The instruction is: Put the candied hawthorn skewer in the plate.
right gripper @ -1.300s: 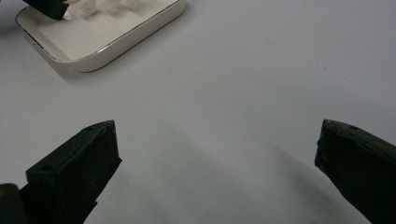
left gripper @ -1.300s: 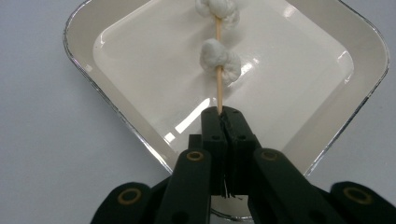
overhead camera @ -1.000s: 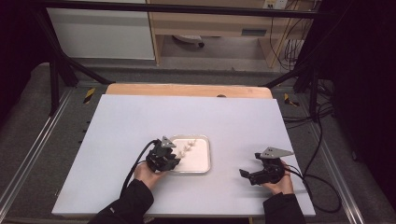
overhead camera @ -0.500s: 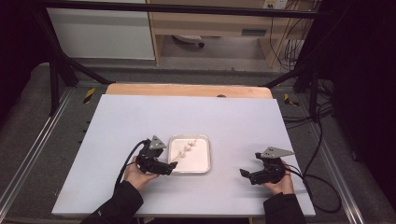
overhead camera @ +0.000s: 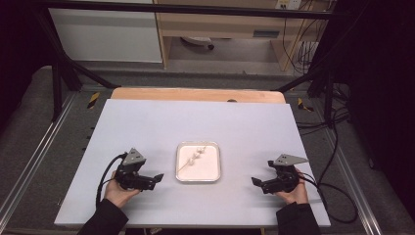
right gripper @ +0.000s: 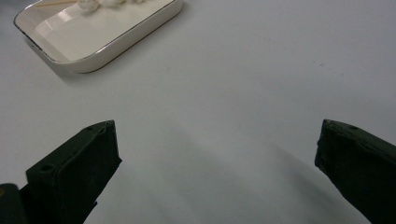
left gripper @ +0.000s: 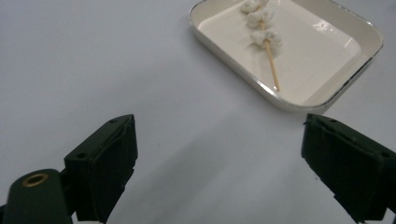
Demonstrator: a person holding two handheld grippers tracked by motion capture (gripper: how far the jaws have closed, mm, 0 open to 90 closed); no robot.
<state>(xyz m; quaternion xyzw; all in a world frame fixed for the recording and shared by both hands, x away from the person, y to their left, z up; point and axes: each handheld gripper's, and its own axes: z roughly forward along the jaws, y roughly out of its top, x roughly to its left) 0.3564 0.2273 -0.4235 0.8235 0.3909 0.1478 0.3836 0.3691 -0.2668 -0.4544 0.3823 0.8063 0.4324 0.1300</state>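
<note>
A white counter (overhead camera: 147, 127) has a small white tray (overhead camera: 198, 161) sitting near its middle. The tray has round corners and a thin shiny rim. Inside it lies a skewer (left gripper: 264, 36), a thin wooden stick with three white lumps of food pushed onto it. The lumps sit near one end of the stick, and the bare end points at a near corner of the tray. The skewer lies flat on the tray floor.

The left claw (overhead camera: 155, 178) is on the left side of the counter, near the tray but not touching it. A hand (overhead camera: 117, 190) in a dark sleeve holds it. Its two black jaws are spread wide apart and hold nothing. In the left gripper view, the tray sits just past the jaws, up and to the right.

The right claw (overhead camera: 256, 182) is on the right side of the counter, a bit away from the tray. Another hand (overhead camera: 291, 191) holds it. Its jaws are spread wide too, with only bare counter between them. In the right gripper view, the tray is up in the far left corner.

A black cable (overhead camera: 337, 193) trails from the right claw off the edge of the counter.
</note>
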